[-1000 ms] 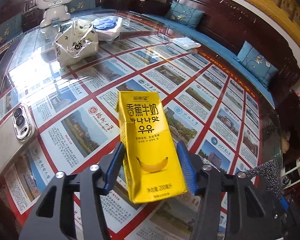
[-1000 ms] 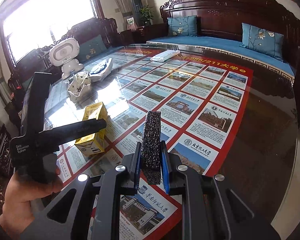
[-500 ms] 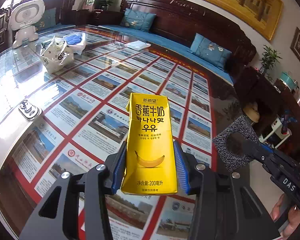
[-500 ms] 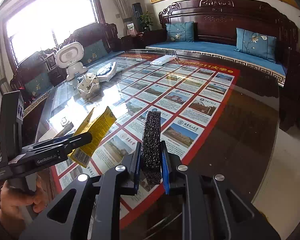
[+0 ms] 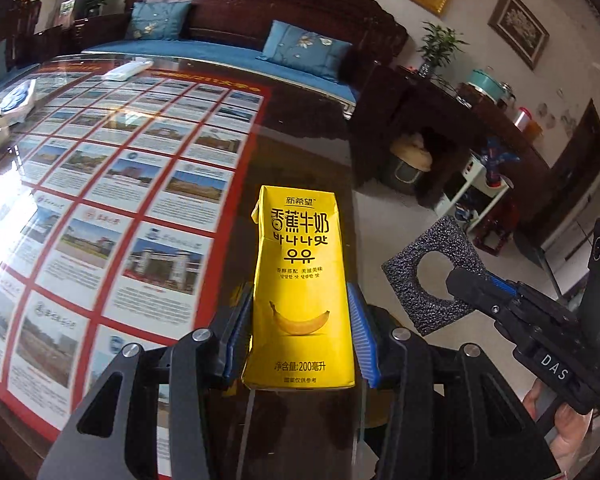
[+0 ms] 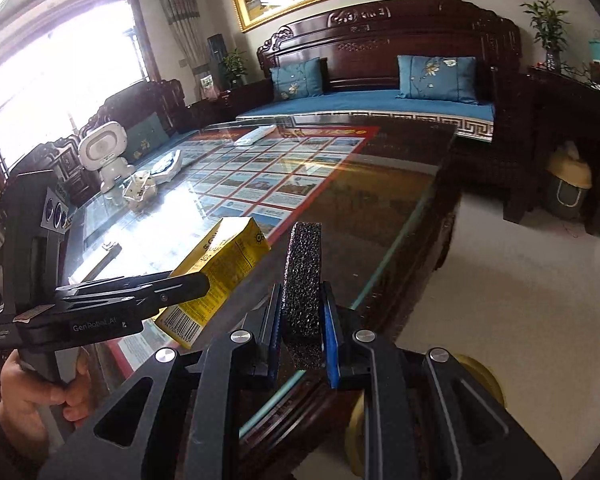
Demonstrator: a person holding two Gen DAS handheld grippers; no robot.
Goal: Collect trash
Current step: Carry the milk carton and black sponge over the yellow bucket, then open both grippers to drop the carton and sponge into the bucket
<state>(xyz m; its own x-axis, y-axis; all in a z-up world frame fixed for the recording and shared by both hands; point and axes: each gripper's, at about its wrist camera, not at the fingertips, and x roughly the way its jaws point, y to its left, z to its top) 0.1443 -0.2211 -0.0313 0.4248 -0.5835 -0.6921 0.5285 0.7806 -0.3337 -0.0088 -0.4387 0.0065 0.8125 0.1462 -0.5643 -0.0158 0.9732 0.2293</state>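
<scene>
Two pieces are riding in our jaws: left gripper point(image 5: 302, 332) is pinching the carton point(image 5: 302, 280), right gripper point(image 6: 302, 330) is squeezing the foam point(image 6: 303, 288), both over the counter point(image 6: 380, 184) edge. We're still leaving a bag point(image 6: 140, 194) behind, and binning isn't done yet.

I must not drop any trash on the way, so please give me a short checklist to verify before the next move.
1. Left hand-held gripper shut on carton: ok.
2. Carton upright between the pads: ok.
3. Right hand-held gripper shut on foam piece: ok.
4. Carton and foam piece apart, not touching: ok.
5. Both lifted clear of table: ok.
6. Trash bin located: cannot tell.
</scene>
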